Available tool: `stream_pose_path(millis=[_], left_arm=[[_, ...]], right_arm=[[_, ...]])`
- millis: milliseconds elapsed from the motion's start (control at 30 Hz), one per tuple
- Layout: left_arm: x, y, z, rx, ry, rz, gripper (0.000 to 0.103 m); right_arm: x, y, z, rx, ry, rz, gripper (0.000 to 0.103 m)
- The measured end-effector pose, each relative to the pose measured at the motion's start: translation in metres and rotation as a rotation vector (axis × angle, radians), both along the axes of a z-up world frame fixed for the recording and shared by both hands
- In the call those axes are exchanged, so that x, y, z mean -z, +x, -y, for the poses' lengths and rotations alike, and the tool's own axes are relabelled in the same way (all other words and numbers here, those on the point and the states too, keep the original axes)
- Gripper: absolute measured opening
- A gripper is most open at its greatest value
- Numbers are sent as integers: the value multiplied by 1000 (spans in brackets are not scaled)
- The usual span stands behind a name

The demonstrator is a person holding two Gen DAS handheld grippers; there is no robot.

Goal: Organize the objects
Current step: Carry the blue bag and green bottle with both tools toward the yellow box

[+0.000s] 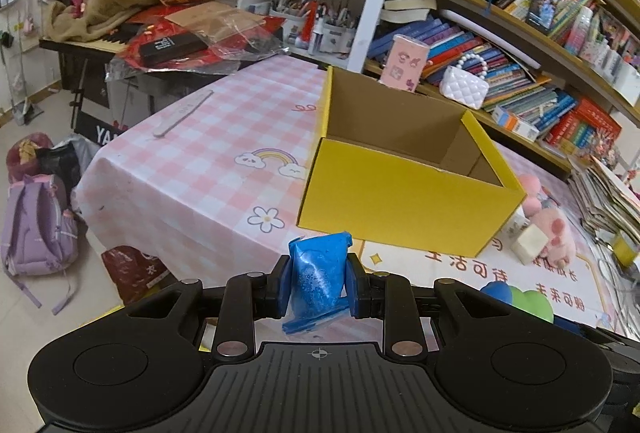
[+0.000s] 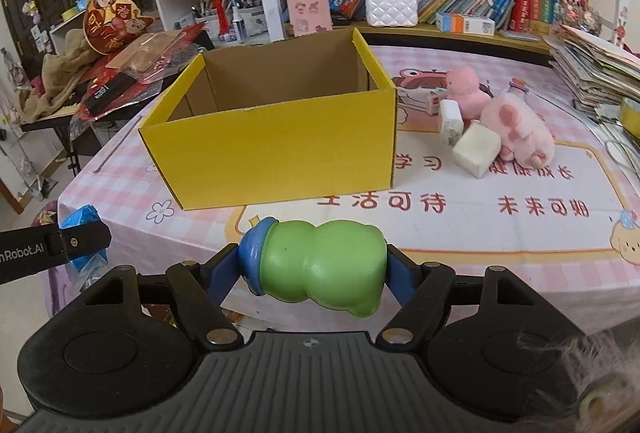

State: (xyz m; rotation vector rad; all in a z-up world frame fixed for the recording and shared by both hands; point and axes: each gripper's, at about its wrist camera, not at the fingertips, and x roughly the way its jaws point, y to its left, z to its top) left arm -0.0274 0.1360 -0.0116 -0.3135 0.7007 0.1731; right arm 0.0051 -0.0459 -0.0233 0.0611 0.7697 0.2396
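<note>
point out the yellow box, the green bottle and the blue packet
yellow box (image 2: 280,149), right wrist view, front wall
green bottle (image 2: 324,265), right wrist view, body
blue packet (image 1: 318,277), left wrist view, crinkled front

left gripper (image 1: 318,283): jaws nearly together, pads pressing a blue packet (image 1: 318,273), pointing down and forward | right gripper (image 2: 316,269): jaws set wide, clamped on a green bottle (image 2: 324,265) lying crosswise, pointing down and forward
</note>
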Motion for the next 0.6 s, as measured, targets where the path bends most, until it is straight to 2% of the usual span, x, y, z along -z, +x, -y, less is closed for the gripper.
stream_pose_path(millis=[600], left_arm=[[5, -8, 4, 54, -20, -23, 25]], right_arm=[[-1, -17, -1, 17, -21, -8, 73]])
